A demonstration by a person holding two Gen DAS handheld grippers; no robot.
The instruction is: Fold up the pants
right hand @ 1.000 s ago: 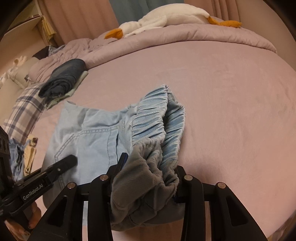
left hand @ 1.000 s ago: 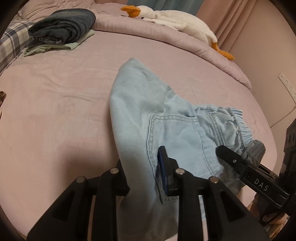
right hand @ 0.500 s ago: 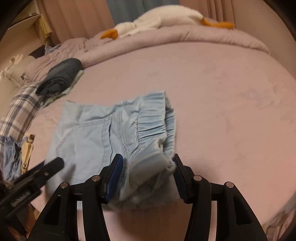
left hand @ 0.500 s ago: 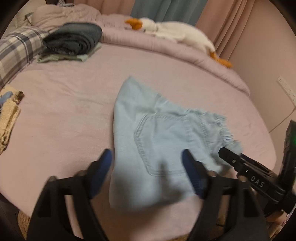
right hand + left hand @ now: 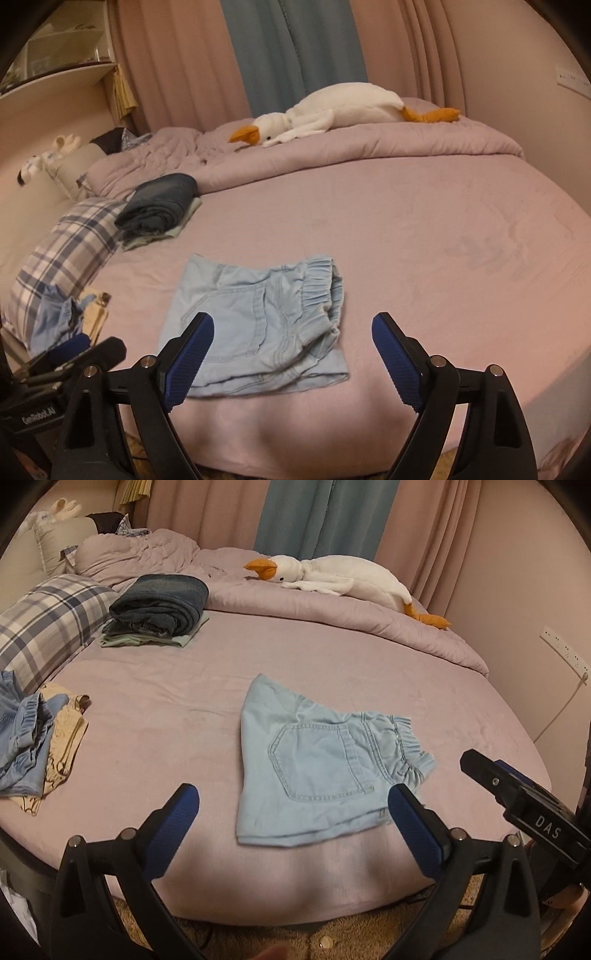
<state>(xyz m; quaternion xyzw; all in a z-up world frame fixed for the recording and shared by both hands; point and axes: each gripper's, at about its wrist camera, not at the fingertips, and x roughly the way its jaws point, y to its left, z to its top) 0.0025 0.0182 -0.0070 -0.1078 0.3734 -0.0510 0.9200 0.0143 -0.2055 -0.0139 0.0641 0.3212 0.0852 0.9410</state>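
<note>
Pale blue denim pants (image 5: 317, 764), folded into a compact bundle, flat on the pink bed (image 5: 177, 701) near its front edge, back pocket up, elastic waistband to the right. Left gripper (image 5: 291, 812) above them, just been opening, jaws spread wide, nothing between. Right gripper (image 5: 291, 343) the same, jaws just been opening, gripping nothing. Folded dark jeans (image 5: 159, 605) stacked far left, by the plaid pillow (image 5: 48, 616).

We see a dim, warm, pinkish light over both views, soft and even, without glare. A broad soft shadow lies along the near edge of the bed (image 5: 325, 878). Fisheye distortion bends the edges, the corners go black, and fine detail looks slightly soft.
</note>
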